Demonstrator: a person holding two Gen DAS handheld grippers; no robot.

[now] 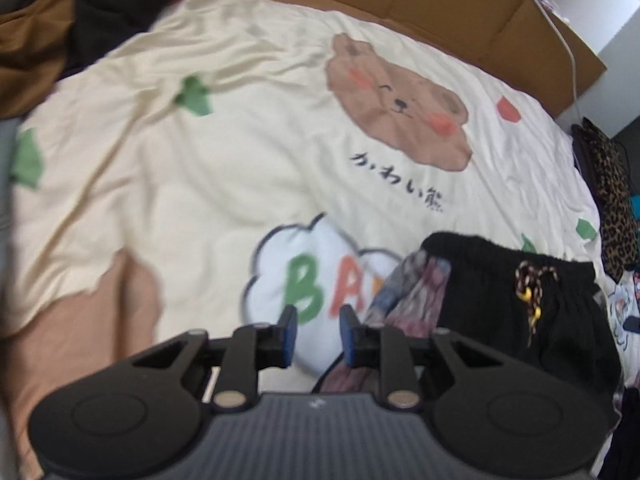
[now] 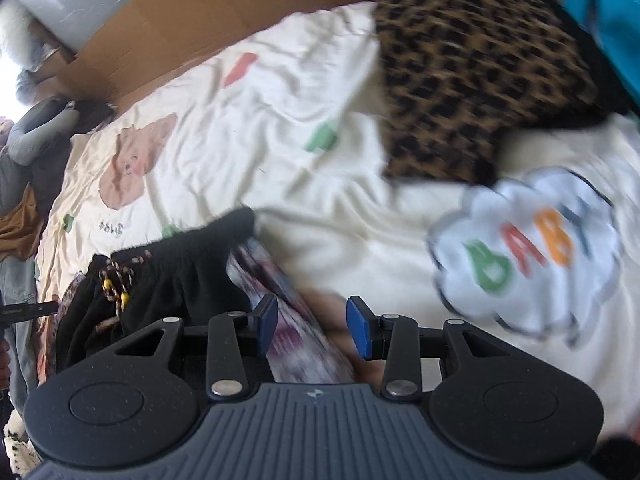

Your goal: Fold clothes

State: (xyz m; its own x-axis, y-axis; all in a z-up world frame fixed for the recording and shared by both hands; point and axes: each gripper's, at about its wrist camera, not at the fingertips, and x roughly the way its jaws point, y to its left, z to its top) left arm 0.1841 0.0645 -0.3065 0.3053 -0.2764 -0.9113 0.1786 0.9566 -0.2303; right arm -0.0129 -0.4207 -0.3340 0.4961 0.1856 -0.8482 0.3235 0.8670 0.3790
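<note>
A black garment with an elastic waistband and a patterned drawstring [image 1: 520, 300] lies bunched on a cream bear-print bedsheet [image 1: 240, 160], on top of a purplish patterned fabric [image 1: 416, 292]. My left gripper [image 1: 318, 332] is open and empty, hovering just left of that pile. In the right wrist view the black garment [image 2: 180, 276] sits at lower left with the patterned fabric [image 2: 288, 328] running under the jaws. My right gripper [image 2: 312, 326] is open above the patterned fabric, holding nothing.
A leopard-print cloth [image 2: 472, 80] lies at the right of the bed, also seen in the left wrist view [image 1: 612, 200]. A flat cardboard sheet [image 1: 420, 8] lines the far edge. Dark and brown clothes [image 1: 60, 20] are piled far left. A teal item [image 2: 604, 12] sits far right.
</note>
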